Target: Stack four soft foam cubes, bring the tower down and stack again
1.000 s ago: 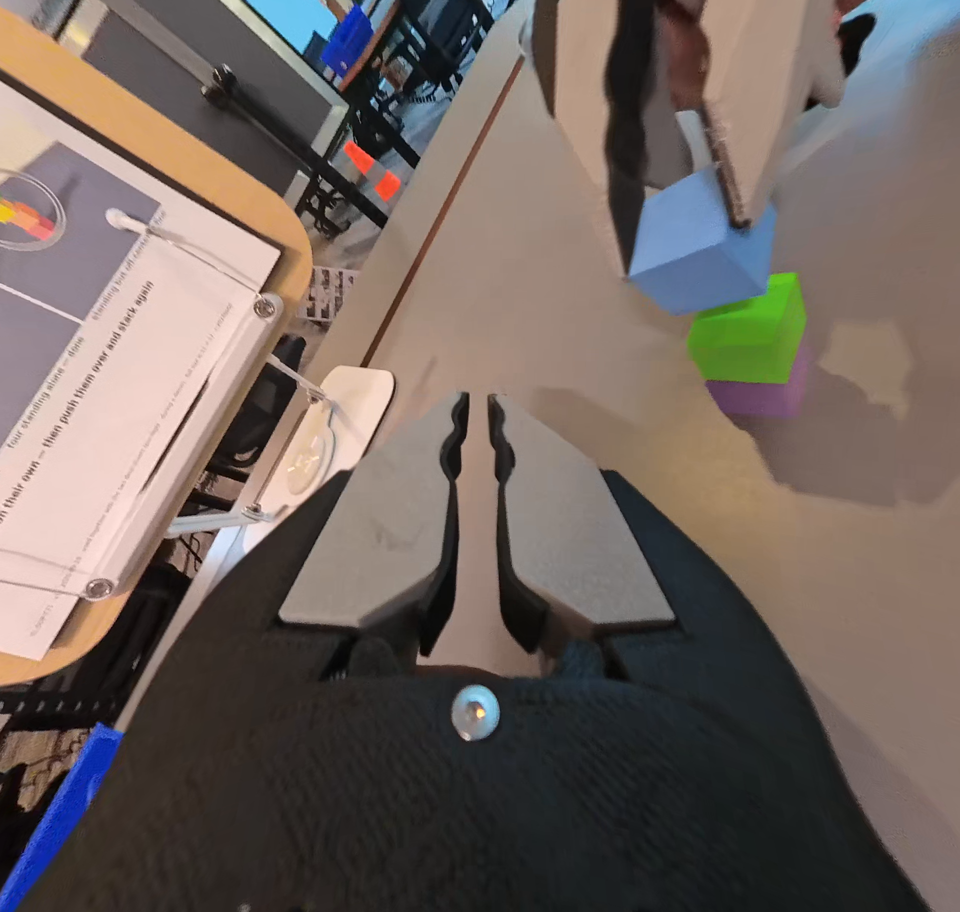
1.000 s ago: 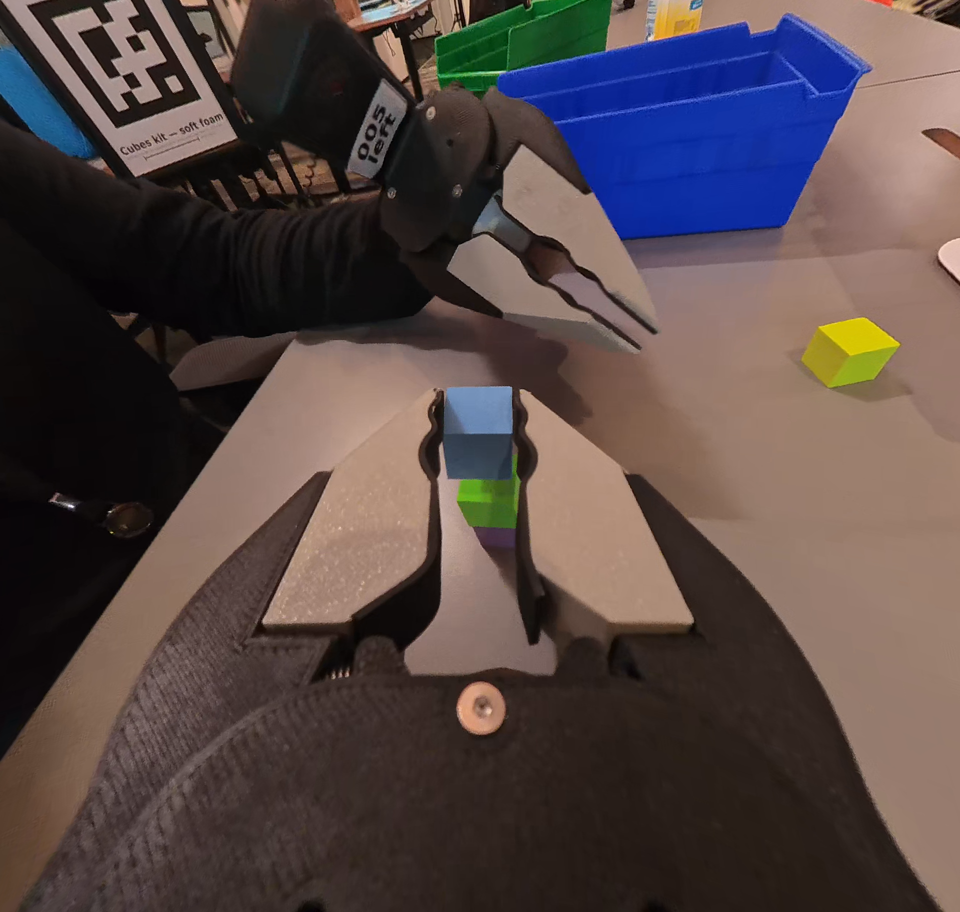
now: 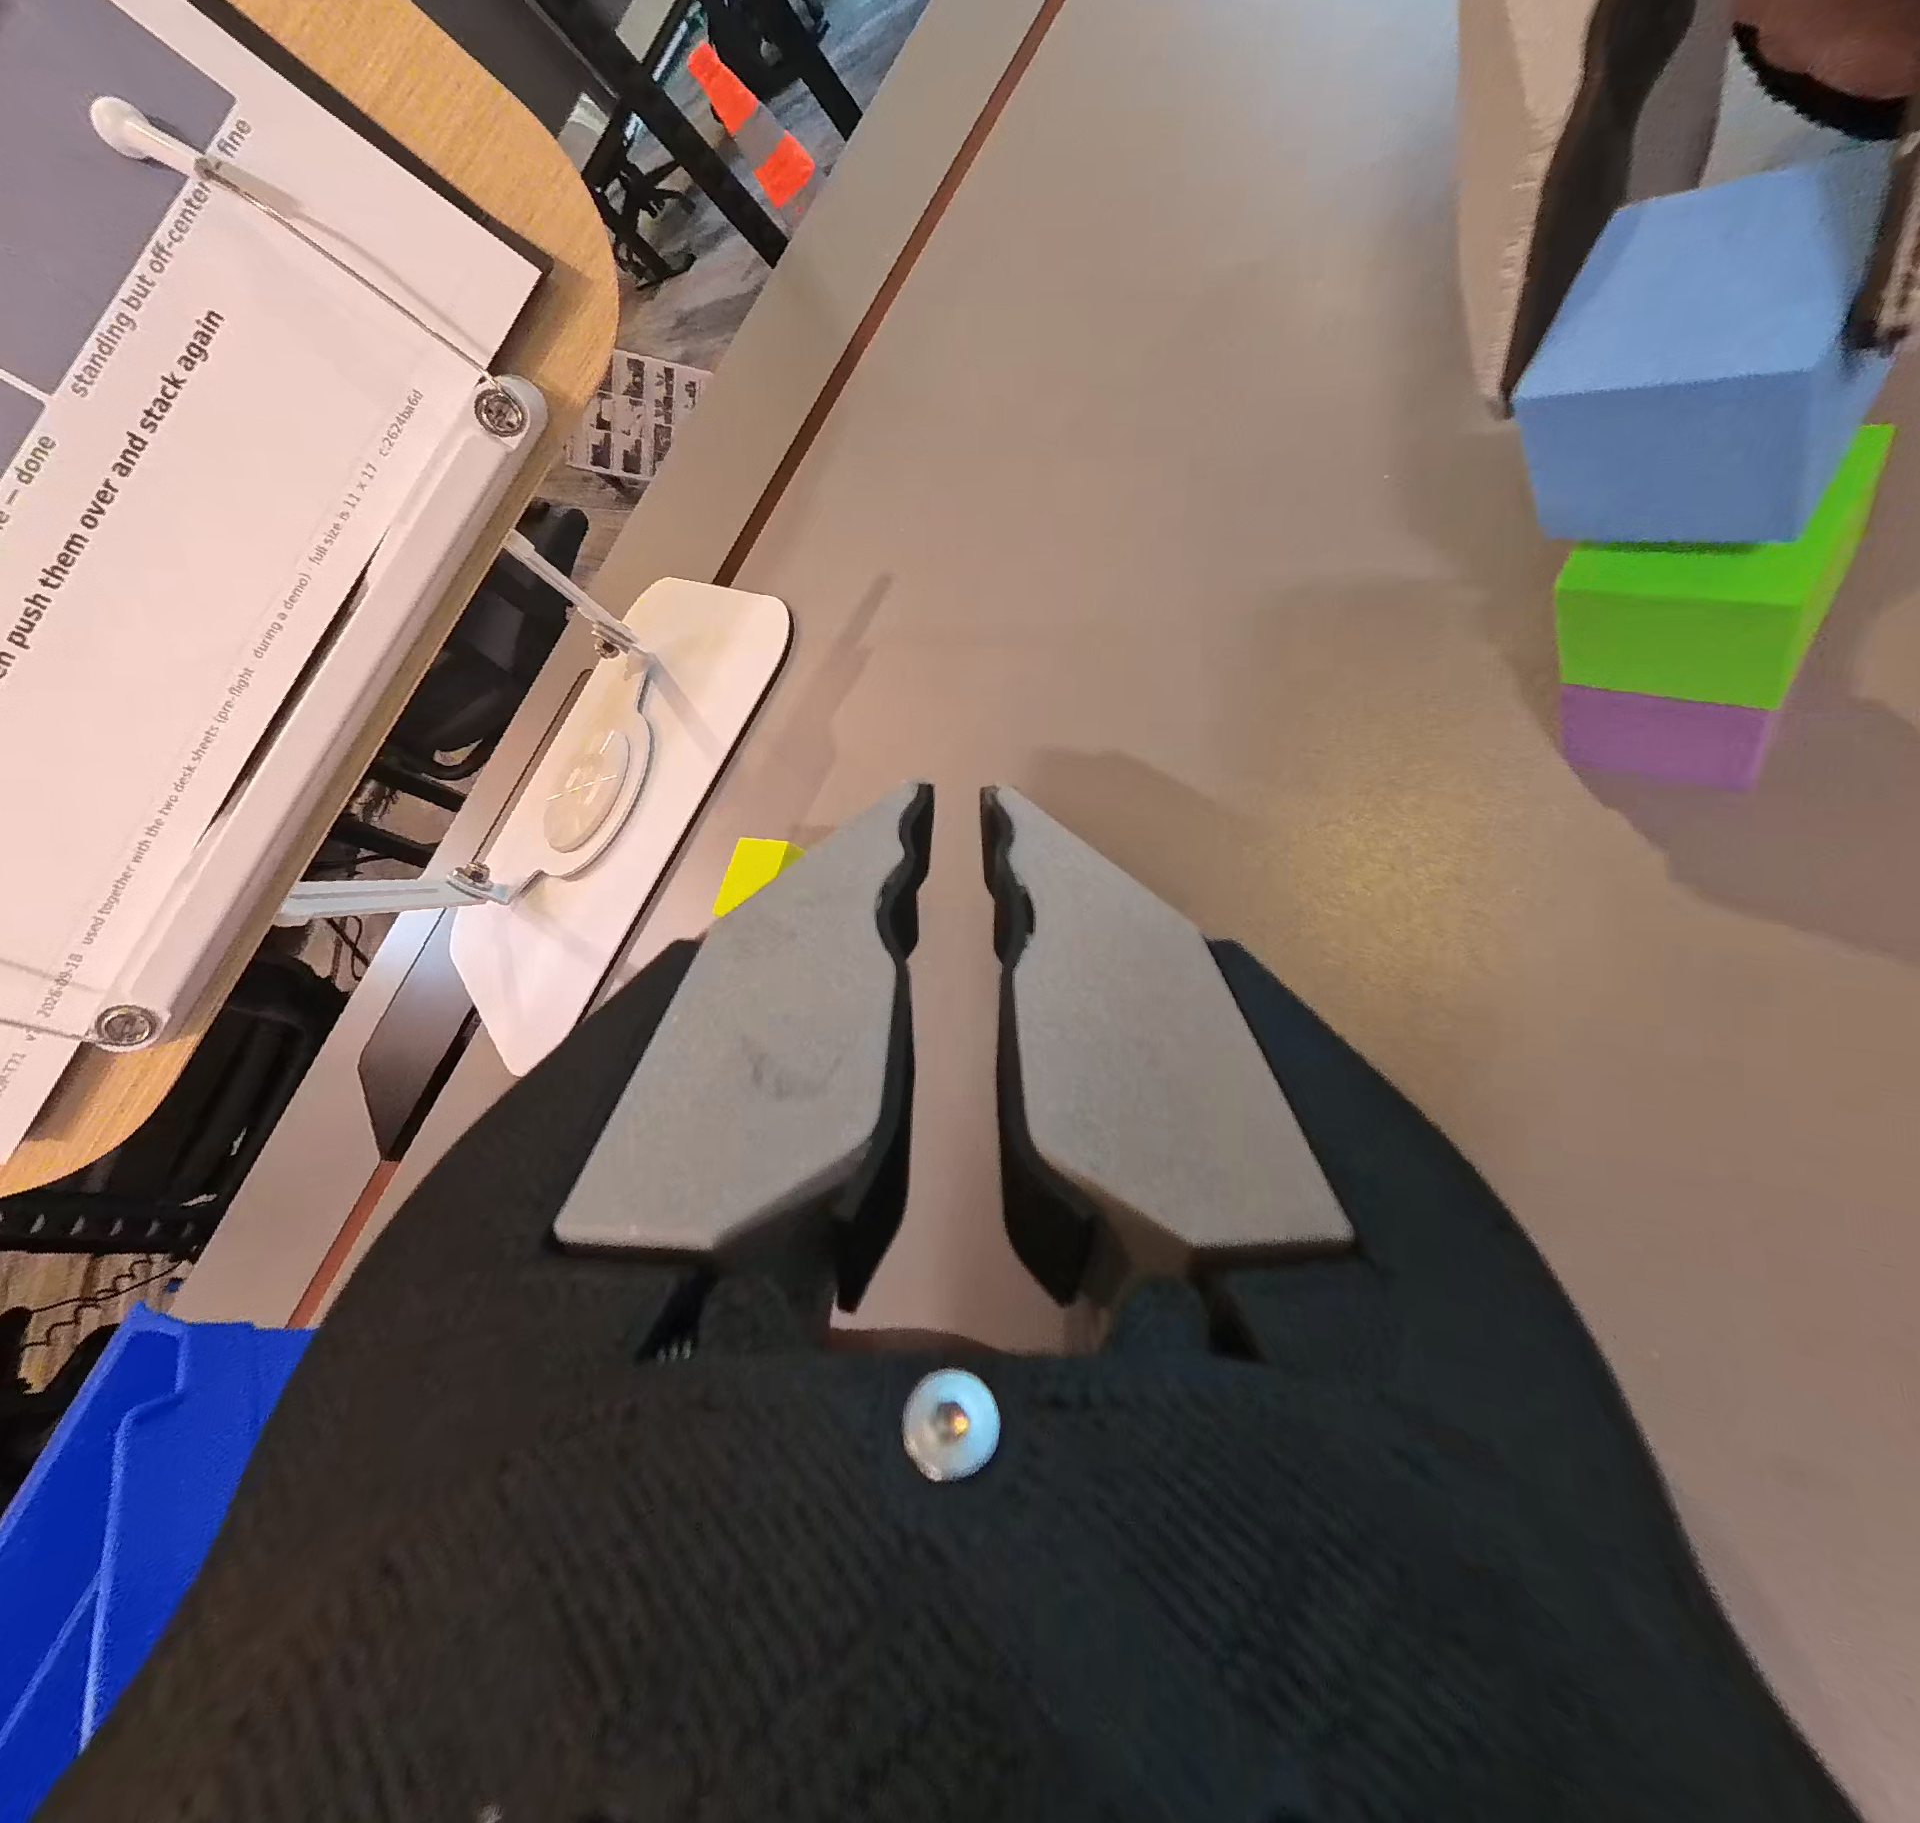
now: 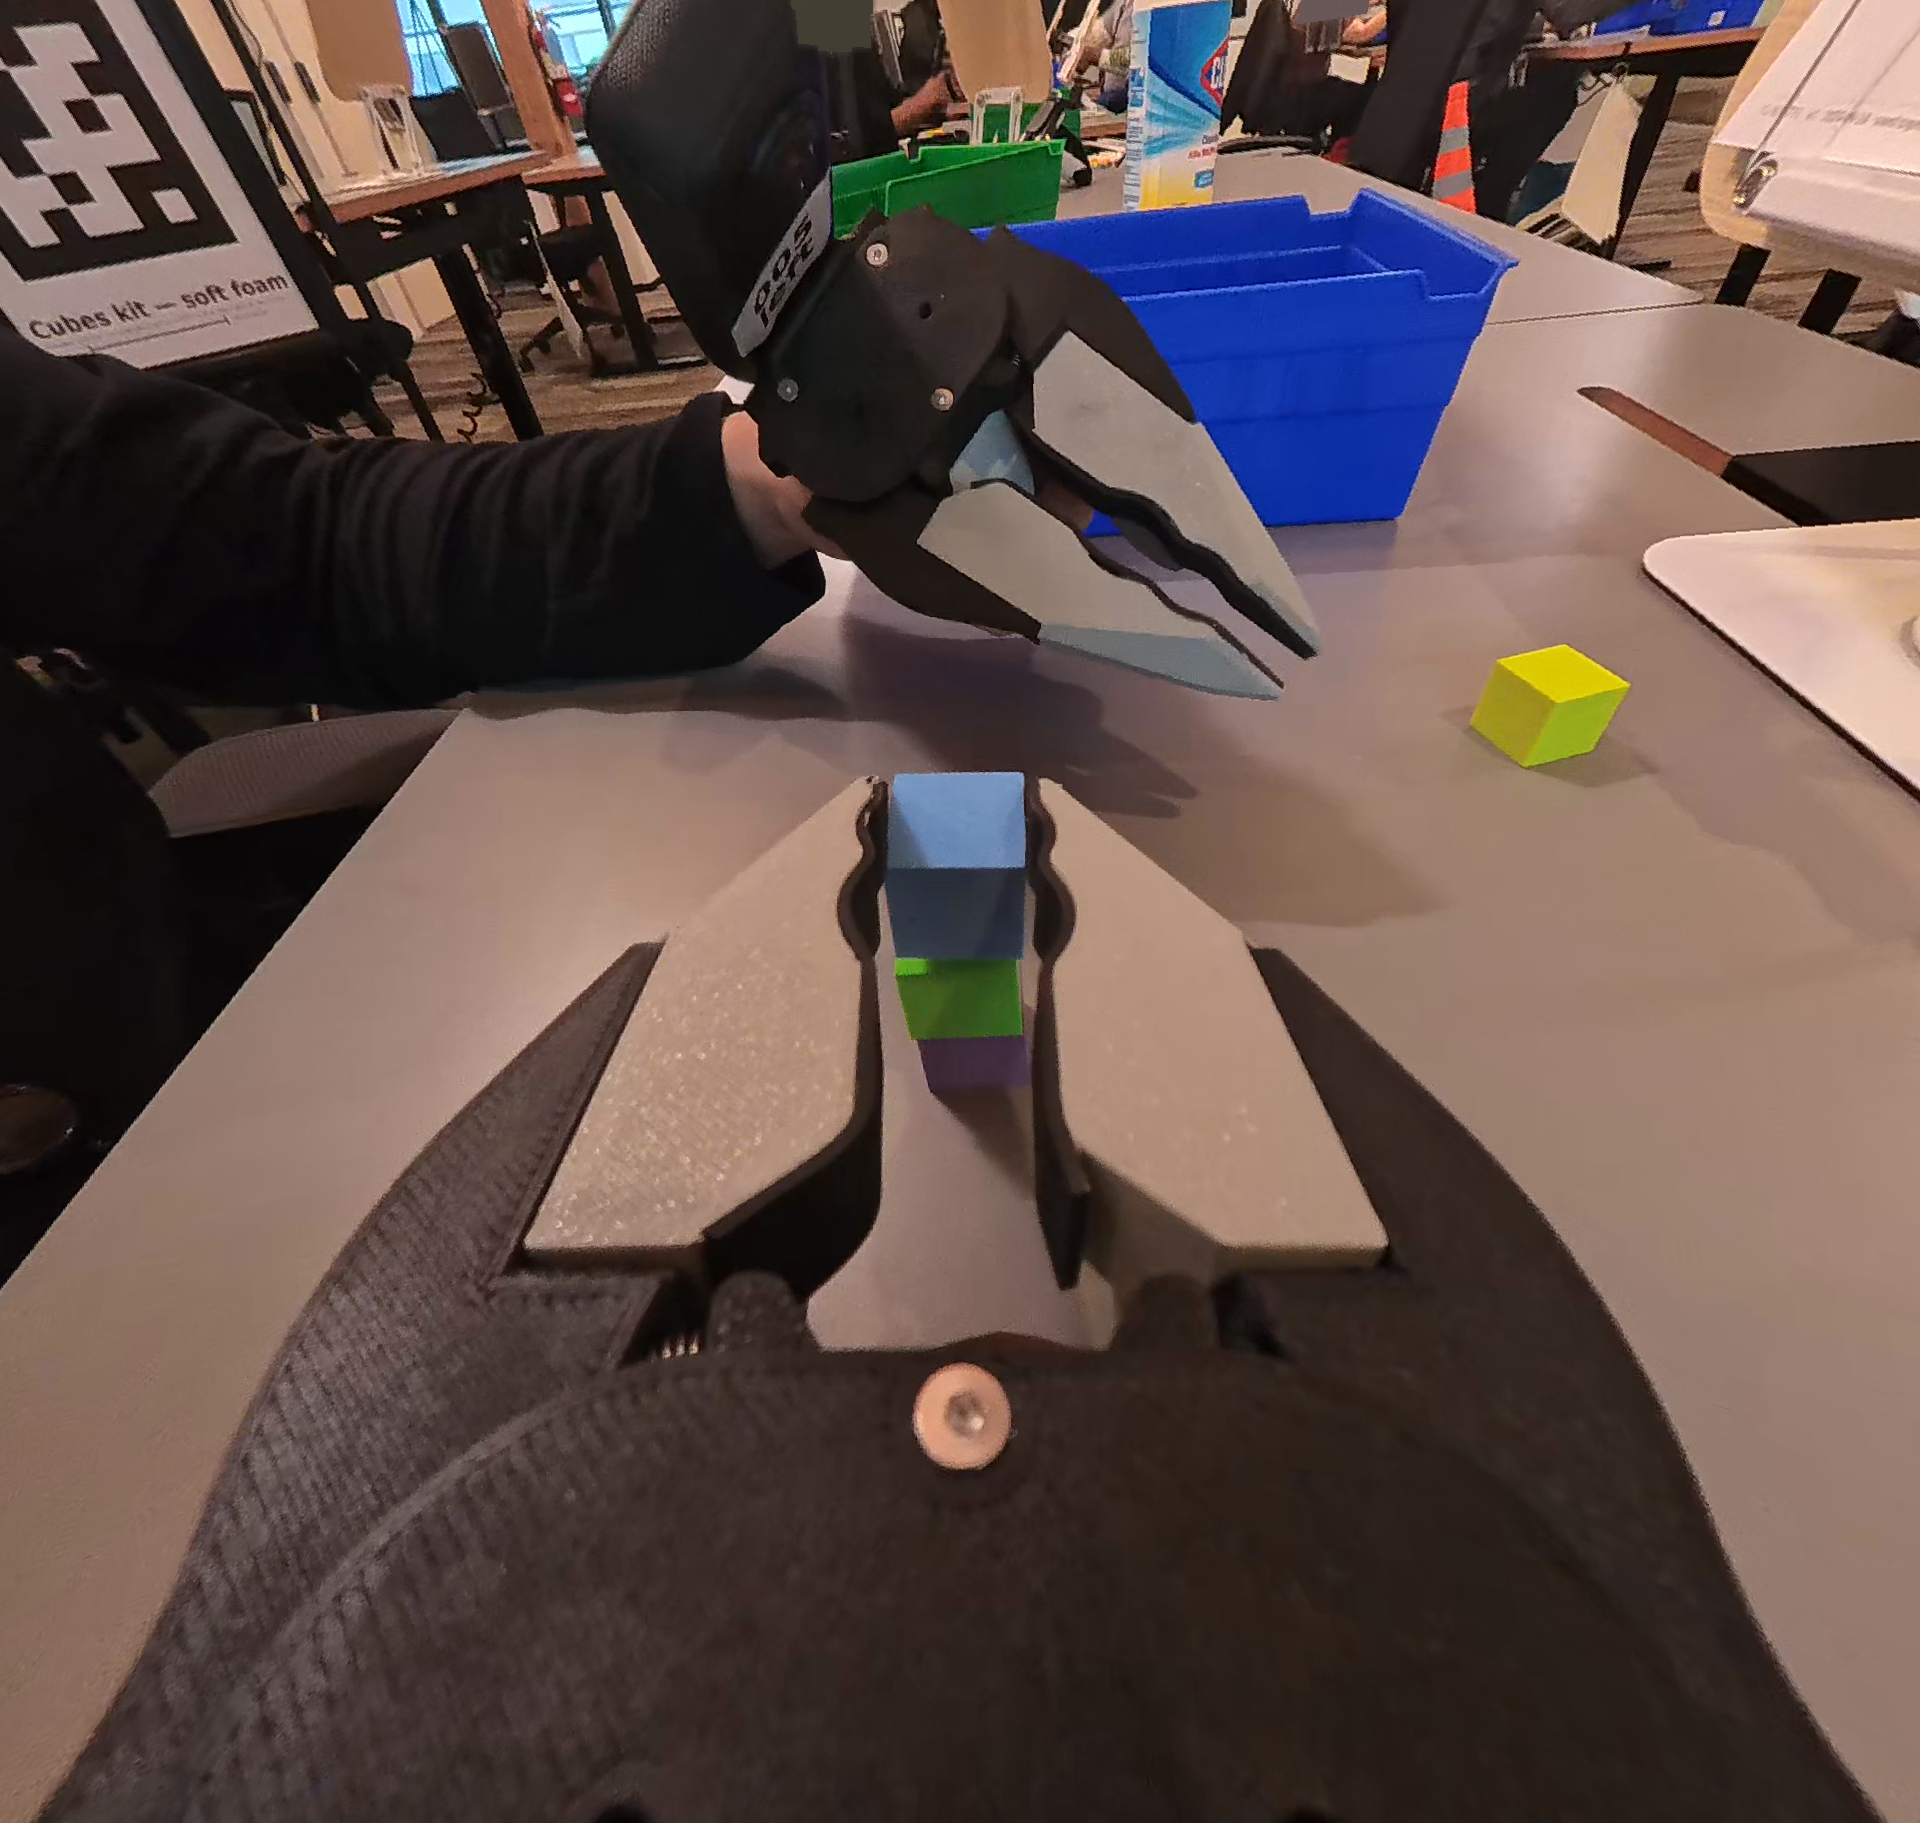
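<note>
3 cubes stacked: blue cube (image 4: 956, 864) clamped in right gripper (image 4: 954, 817), on green cube (image 4: 958, 999), purple cube (image 4: 975, 1061). 1 yellow cube (image 4: 1548, 705) apart. Left gripper (image 3: 956, 807) jaws nearly together, empty.

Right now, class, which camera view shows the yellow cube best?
The right wrist view: the yellow cube sits whole and unobstructed on the grey table, three faces visible, apart from the stack. The left wrist view shows only a yellow corner peeking out beside the left tool, the rest hidden.
</note>
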Tool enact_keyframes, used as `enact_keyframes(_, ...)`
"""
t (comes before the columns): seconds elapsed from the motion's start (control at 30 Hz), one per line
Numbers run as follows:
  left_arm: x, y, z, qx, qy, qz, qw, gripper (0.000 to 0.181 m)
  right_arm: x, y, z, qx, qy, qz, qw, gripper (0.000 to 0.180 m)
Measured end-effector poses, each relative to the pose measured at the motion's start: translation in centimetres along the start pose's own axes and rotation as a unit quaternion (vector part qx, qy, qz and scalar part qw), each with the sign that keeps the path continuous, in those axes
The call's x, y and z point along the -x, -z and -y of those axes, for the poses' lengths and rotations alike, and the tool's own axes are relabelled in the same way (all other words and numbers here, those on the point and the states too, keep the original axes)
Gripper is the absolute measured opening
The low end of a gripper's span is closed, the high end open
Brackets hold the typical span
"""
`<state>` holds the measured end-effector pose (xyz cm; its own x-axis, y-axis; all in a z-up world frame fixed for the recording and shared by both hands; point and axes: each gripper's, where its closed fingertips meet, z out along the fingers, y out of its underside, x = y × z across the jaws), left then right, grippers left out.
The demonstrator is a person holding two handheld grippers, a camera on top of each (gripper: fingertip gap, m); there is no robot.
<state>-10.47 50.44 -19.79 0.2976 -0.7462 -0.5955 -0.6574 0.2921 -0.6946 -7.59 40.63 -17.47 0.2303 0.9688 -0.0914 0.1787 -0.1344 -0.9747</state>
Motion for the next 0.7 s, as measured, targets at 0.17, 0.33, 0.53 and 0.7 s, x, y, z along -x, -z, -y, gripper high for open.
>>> enact_keyframes(0.17,-0.10,-0.05,-0.09,0.002,0.000,-0.002,1.000,0.007,0.21,-0.17,-0.21,0.008,0.005,0.004,1.000,0.023)
enact_keyframes(0.33,-0.18,-0.07,-0.10,0.002,-0.001,-0.004,1.000,0.007,0.39,-0.28,-0.29,0.011,0.016,0.010,1.000,0.023)
enact_keyframes(0.53,-0.31,-0.11,-0.13,0.003,-0.001,-0.006,1.000,0.008,0.06,-0.46,-0.52,0.020,0.015,0.001,1.000,0.023)
enact_keyframes(0.7,-0.32,-0.09,-0.15,0.003,0.001,-0.007,1.000,0.008,0.30,-0.59,-0.78,0.029,0.013,0.009,0.999,0.031)
